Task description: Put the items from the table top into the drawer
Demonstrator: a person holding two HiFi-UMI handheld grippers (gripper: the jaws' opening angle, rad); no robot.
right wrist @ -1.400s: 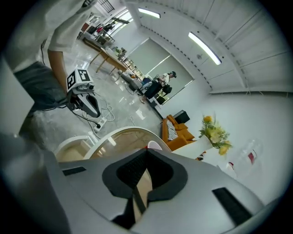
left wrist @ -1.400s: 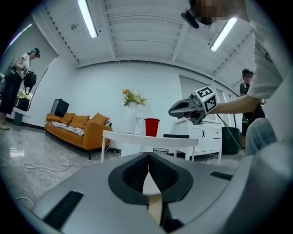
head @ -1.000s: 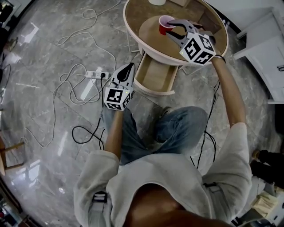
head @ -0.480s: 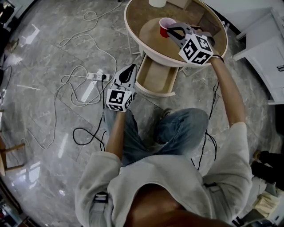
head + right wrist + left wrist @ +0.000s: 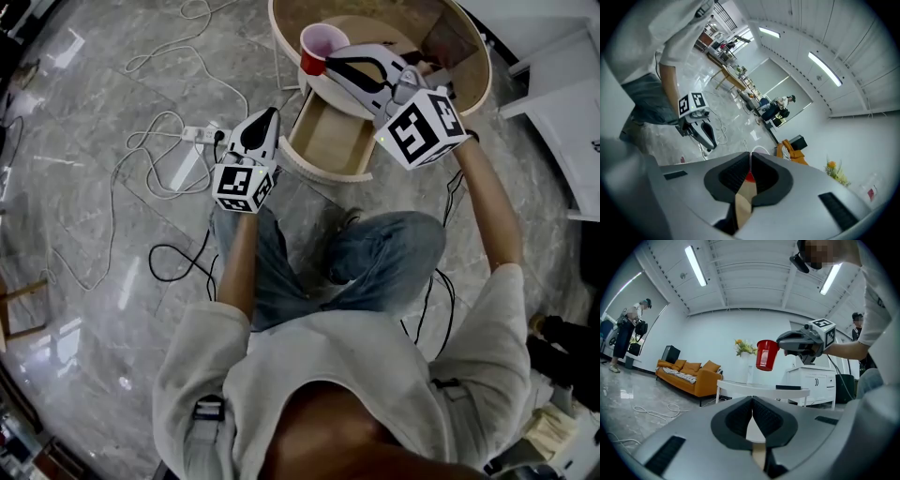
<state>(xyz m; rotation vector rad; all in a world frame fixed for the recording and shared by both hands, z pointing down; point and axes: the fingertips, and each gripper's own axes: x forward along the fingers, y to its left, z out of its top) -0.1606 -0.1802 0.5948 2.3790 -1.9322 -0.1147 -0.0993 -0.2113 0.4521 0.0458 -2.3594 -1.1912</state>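
Note:
A red cup (image 5: 317, 49) with a white inside hangs in the air over the near edge of the round table (image 5: 473, 89), above the back of the open wooden drawer (image 5: 323, 172). My right gripper (image 5: 330, 58) is shut on the cup's wall; its jaws have just been closing, with the wall between them. In the right gripper view only a red sliver of the cup (image 5: 749, 177) shows between the pads. The left gripper view shows the cup (image 5: 766, 355) held level above the table top (image 5: 759, 390). My left gripper (image 5: 270, 117) is shut and empty, left of the drawer.
A power strip (image 5: 202, 157) and loose cables lie on the marble floor to the left. A white cabinet (image 5: 562, 94) stands to the right of the table. A dark flat thing (image 5: 450, 42) lies on the table. The person's knees are below the drawer.
My right gripper closed on the red cup's wall, lifted it off the table top and carried it toward the near left. The left gripper has stayed put.

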